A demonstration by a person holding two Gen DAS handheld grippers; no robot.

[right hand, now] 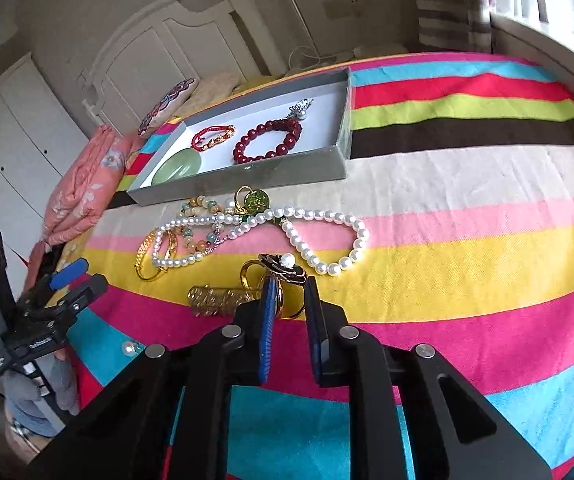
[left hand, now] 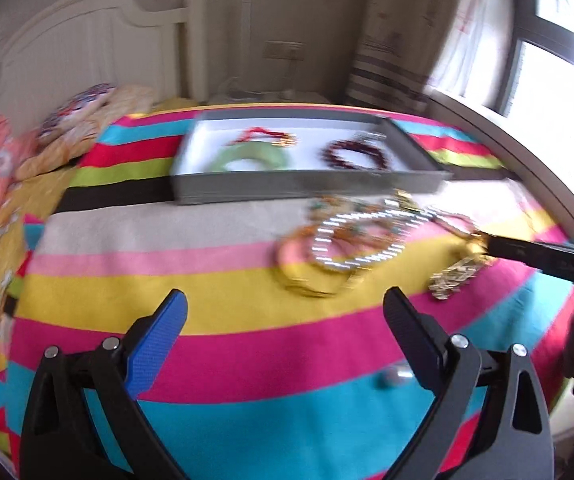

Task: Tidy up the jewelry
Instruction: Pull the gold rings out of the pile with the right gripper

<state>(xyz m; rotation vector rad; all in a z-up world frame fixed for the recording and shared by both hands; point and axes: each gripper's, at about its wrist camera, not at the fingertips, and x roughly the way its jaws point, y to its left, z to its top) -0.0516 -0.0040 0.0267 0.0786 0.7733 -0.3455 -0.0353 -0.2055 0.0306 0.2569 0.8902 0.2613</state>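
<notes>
A grey box (right hand: pixel 247 178) with a white floor holds a dark red bead bracelet (right hand: pixel 267 140), a red cord bracelet (right hand: pixel 211 136), a green jade bangle (right hand: pixel 173 170) and a silver piece. Loose jewelry lies in front of it: a pearl necklace (right hand: pixel 287 232), gold bangles (right hand: pixel 155 252), a gold clip (right hand: pixel 217 300). My right gripper (right hand: pixel 289 284) is shut on a black flower ring with a pearl (right hand: pixel 283 268). My left gripper (left hand: pixel 285 306) is open and empty above the blanket, short of the blurred pile (left hand: pixel 351 240); it also shows in the right wrist view (right hand: pixel 67 280).
A striped blanket (right hand: pixel 467 220) covers the bed. A small pearl earring (right hand: pixel 129 347) lies on the blue stripe near the front. Pillows (right hand: pixel 83 184) and a white headboard (right hand: pixel 159 52) are at the far left; a window (left hand: pixel 559 64) is at the right.
</notes>
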